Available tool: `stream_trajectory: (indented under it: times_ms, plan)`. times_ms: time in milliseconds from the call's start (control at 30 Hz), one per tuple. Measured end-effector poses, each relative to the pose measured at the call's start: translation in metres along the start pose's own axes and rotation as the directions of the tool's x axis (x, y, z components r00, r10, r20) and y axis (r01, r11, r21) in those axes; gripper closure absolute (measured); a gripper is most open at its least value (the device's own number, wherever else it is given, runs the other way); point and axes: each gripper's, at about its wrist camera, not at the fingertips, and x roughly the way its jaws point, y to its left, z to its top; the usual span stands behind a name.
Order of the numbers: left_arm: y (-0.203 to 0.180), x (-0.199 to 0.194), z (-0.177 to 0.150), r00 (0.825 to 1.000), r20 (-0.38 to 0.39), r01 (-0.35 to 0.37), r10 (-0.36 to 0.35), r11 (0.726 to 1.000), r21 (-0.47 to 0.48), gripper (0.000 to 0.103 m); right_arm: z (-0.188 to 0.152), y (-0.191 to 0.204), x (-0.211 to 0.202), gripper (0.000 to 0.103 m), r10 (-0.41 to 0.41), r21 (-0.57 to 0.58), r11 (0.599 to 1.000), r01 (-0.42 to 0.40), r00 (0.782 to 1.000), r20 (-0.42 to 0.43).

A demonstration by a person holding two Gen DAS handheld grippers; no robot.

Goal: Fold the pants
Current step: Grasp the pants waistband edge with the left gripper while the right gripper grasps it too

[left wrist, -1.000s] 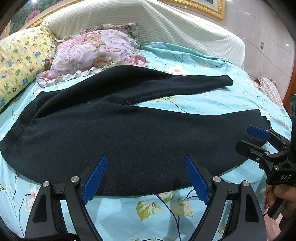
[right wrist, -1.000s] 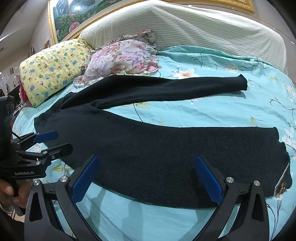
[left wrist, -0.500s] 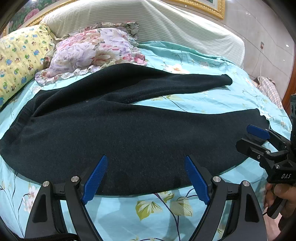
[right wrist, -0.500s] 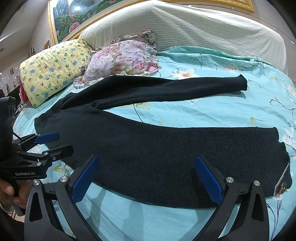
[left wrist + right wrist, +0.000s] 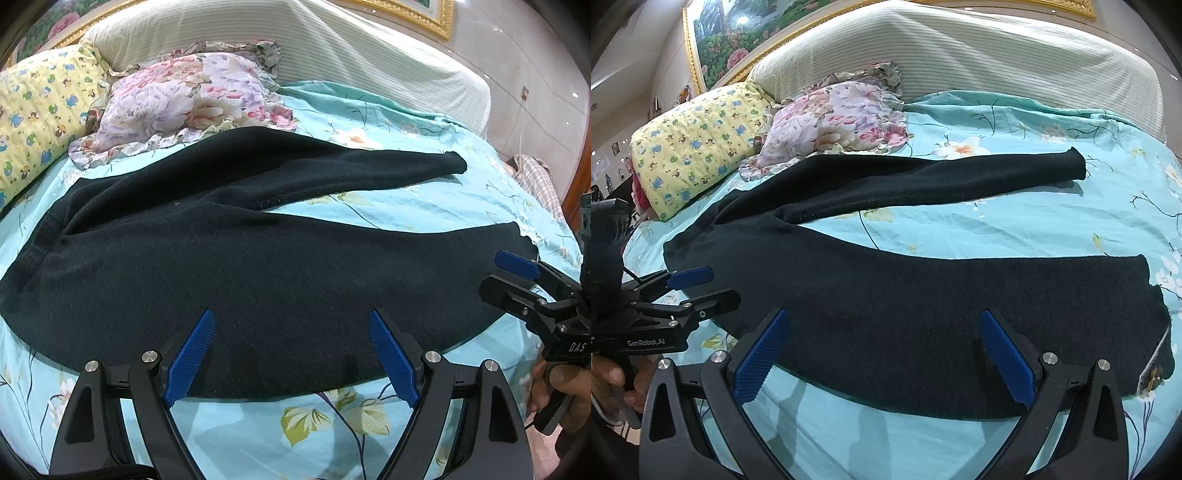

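**Both grippers spread over near hem**

Black pants (image 5: pixel 258 266) lie flat on the floral sheet (image 5: pixel 997 225), legs splayed; left gripper (image 5: pixel 291 354) and right gripper (image 5: pixel 886 354) hover wide apart, holding nothing, above the near edge; bare sheet lies between the legs.

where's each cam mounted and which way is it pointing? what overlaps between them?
Left wrist: on the left hand-held gripper, jaws open, facing across the black pants toward the floral pillow; the right hand-held gripper shows at right.
Right wrist: on the right hand-held gripper, jaws open, over the nearer pant leg; the left hand-held gripper shows at left.
Shared: pants, floral pillow, yellow pillow, turquoise sheet.
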Motion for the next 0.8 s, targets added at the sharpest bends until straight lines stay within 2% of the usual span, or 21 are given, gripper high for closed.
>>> stream_trajectory:
  times_ms: [300,433,567,800]
  plan:
    - [0.005,0.007,0.028,1.0,-0.021,0.02,-0.02,1.0,0.009,0.017,0.023,-0.011,0.002,0.001,-0.003,-0.003,1.0,0.003,1.0,-0.007]
    - [0.009,0.014,0.047,0.999,-0.027,0.029,-0.029,0.999,0.012,0.017,0.044,-0.027,0.007,0.001,-0.041,0.0,0.999,0.041,0.999,-0.022]
    - [0.012,0.024,0.068,0.999,-0.036,0.04,-0.039,0.999,0.026,0.017,0.068,-0.053,0.012,0.001,-0.047,0.028,0.998,0.048,0.998,-0.034]
    - [0.015,0.048,0.109,0.996,-0.064,0.058,-0.055,0.997,0.047,0.017,0.115,-0.115,0.027,0.001,-0.063,0.167,0.983,0.072,0.996,-0.057]
